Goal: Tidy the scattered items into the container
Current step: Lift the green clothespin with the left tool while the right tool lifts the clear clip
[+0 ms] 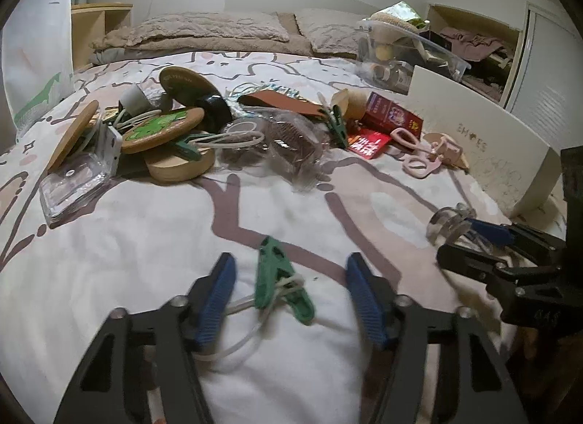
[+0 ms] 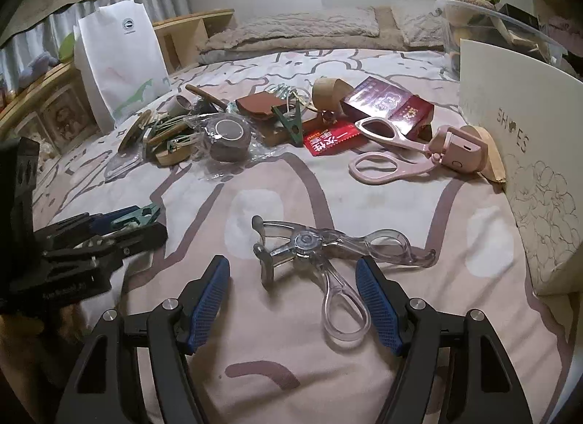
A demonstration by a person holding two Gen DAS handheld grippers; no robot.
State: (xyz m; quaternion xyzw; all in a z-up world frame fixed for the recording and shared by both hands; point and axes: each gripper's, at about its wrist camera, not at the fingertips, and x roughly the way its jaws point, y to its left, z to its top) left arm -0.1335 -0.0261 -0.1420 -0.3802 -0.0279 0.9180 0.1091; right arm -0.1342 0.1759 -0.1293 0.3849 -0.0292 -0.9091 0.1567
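Left wrist view: the left tongs [image 1: 288, 296] are held apart around a green clothes peg [image 1: 282, 280] lying on the bed [image 1: 145, 241], a pale cord threaded through it. From the right wrist, the right tongs [image 2: 293, 300] are likewise spread — a clear eyelash curler [image 2: 328, 252] sits between them. A pickup seems under way; neither item is gripped yet. Closing on each is called for next, then carrying to the container — probably the white shoe box [image 2: 528, 154] just beside, though its opening is not shown.
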